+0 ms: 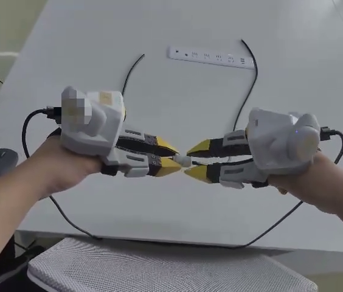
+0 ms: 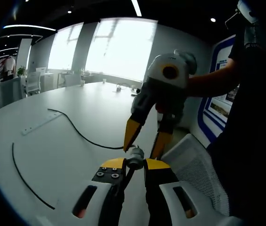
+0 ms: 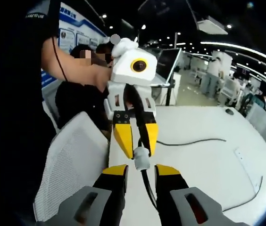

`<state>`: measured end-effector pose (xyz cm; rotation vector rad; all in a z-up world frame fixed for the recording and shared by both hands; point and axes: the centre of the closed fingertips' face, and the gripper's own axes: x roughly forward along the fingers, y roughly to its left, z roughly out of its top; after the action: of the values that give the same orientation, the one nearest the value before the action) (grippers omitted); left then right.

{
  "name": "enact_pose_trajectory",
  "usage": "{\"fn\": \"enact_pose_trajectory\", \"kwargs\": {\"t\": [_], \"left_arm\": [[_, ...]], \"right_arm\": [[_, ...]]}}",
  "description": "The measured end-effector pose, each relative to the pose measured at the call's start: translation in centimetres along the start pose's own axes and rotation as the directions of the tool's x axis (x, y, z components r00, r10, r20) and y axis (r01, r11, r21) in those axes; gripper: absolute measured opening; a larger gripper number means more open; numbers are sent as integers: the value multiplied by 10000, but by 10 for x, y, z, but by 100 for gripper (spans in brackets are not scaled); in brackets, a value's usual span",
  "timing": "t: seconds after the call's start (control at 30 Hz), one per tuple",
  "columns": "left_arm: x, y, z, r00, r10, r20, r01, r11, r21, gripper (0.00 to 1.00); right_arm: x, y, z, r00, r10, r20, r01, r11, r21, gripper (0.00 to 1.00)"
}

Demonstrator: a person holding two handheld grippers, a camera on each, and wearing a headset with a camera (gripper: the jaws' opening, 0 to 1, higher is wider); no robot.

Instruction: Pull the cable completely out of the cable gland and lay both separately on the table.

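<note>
Risk one: my right gripper (image 3: 141, 169) has its jaws spread either side of the black cable (image 3: 146, 184) at lower centre, not biting it. Pulling before it closes would just slide off. Left gripper (image 2: 134, 164) pinches the white cable gland (image 3: 141, 158) at its very tips, held in the air at frame centre over the near part of the worktop (image 1: 159, 103). A shallow bite could let the gland twist out and fall toward the mesh chair (image 1: 159, 267). Nearest thing to a container is the gland, with the cable threaded through it.
</note>
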<state>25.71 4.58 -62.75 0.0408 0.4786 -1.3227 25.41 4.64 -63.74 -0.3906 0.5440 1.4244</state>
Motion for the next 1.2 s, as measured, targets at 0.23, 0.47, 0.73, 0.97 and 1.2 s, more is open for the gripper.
{"fn": "enact_pose_trajectory", "kwargs": {"t": [0.23,0.47,0.73,0.97,1.2], "left_arm": [[0,-4,-4,9999,49,-152,-46,9998,201,15],[1,-7,-4,9997,50,-221,-42,9994,343,15],[3,-7,2,9998,122,-158,-114,9986,509,15],[7,-11,3,9998,59,-186,-45,9971,758,15],[8,-9,5,9999,104,-134,-92,9963,852,15]], "right_arm": [[-14,-2,7,9748,1206,1878,-1882,8961,4018,32],[-17,-7,13,9489,1839,2565,-2914,8226,4883,29],[-16,-5,6,9346,2300,2715,-3470,7576,5528,25],[-15,8,7,9161,2945,2721,-3984,7455,5344,21],[-12,4,8,9089,3039,2856,-4148,7288,5448,14]]}}
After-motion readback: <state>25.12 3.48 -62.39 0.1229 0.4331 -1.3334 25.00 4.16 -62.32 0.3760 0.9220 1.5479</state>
